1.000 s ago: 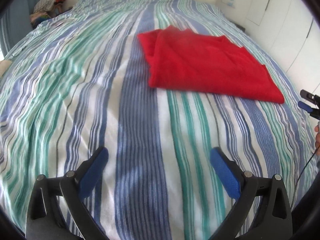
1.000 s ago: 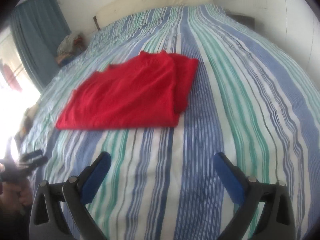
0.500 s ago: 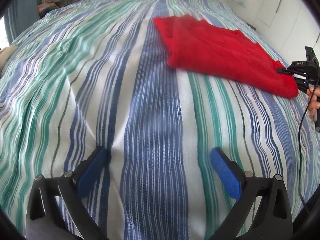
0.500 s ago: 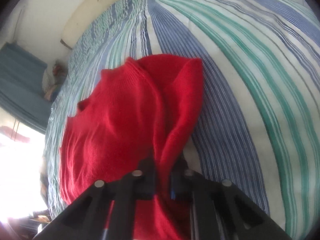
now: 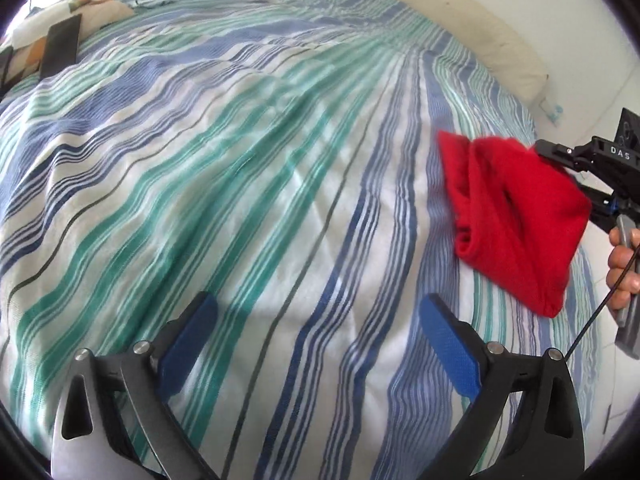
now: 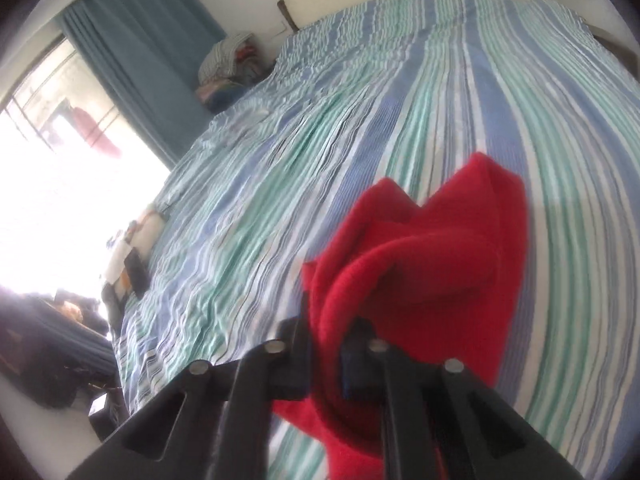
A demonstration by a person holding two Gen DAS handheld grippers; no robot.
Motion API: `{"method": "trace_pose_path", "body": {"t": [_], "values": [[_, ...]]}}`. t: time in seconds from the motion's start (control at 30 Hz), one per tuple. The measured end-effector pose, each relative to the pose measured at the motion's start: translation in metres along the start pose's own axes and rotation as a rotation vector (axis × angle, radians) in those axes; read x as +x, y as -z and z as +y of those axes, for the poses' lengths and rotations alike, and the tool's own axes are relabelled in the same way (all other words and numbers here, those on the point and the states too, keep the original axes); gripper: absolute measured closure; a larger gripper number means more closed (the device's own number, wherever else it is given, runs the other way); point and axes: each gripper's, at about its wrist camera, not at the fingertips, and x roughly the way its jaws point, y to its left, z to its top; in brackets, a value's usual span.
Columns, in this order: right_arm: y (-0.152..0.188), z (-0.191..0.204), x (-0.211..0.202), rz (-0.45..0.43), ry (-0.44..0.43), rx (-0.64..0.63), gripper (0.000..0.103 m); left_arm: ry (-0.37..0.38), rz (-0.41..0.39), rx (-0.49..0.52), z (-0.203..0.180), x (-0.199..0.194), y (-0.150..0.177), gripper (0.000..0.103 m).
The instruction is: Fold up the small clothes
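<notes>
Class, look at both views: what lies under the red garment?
The striped bed cover lies under the red garment, which is bunched and partly lifted, pinched in the right tool while its jaws ease apart. Whatever is beneath its folds stays hidden.

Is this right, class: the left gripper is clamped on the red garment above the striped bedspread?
Wrong gripper. The right gripper is clamped on the red garment above the striped bedspread, as the right wrist view shows.
</notes>
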Motion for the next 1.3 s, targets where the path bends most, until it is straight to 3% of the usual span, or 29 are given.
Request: {"method": "trace_pose_path", "body": {"t": [0.03,0.07,0.1,0.2,0.27,0.3,0.37,0.43,0.5,0.63,0.73,0.87,1.03,1.2,1.27,1.3], "values": [[0.003,0.002,0.019,0.047,-0.035,0.02,0.075,0.0,-0.002,-0.008,0.001,0.0,-0.001,0.002],[0.008,0.004,0.035,0.088,-0.077,0.057,0.055,-0.001,-0.004,-0.01,0.001,-0.001,-0.001,0.002],[0.016,0.003,0.044,0.11,-0.121,0.097,0.048,-0.004,-0.004,-0.009,0.001,0.0,-0.001,0.002],[0.032,0.007,0.04,0.11,-0.284,0.144,0.048,-0.017,-0.001,0.004,-0.004,0.001,0.0,0.002],[0.036,0.014,0.024,0.089,-0.291,0.083,0.048,-0.019,-0.001,0.007,-0.005,0.002,0.0,0.002],[0.036,0.017,0.012,0.071,-0.263,0.035,0.048,-0.02,-0.001,0.007,-0.006,0.003,-0.001,0.002],[0.038,0.02,-0.007,0.034,-0.115,-0.087,0.048,-0.023,0.0,0.008,-0.007,0.005,-0.001,0.002],[0.045,0.024,-0.007,0.052,0.009,-0.193,0.051,-0.034,-0.001,0.017,-0.009,0.007,-0.001,0.002],[0.056,0.026,0.01,0.126,0.075,-0.26,0.073,-0.051,-0.003,0.039,-0.012,0.009,0.002,0.002],[0.09,0.036,0.069,0.262,0.155,-0.361,0.078,-0.109,0.01,0.117,-0.02,0.017,0.01,0.001],[0.105,0.049,0.081,0.209,0.213,-0.427,0.078,-0.142,0.009,0.166,-0.025,0.02,0.015,0.001],[0.104,0.05,0.031,0.113,0.177,-0.429,0.078,-0.147,0.013,0.176,-0.026,0.021,0.015,0.001],[0.122,0.012,-0.035,0.028,0.282,-0.408,0.074,-0.165,0.012,0.188,-0.028,0.024,0.017,0.001],[0.144,-0.048,-0.012,0.16,0.325,-0.257,0.07,-0.195,-0.004,0.243,-0.033,0.026,0.025,0.001],[0.15,-0.058,-0.013,0.136,0.328,-0.224,0.067,-0.189,-0.008,0.252,-0.032,0.024,0.028,0.001],[0.152,-0.06,-0.018,0.116,0.316,-0.199,0.054,-0.185,-0.008,0.255,-0.032,0.024,0.029,0.001]]}}
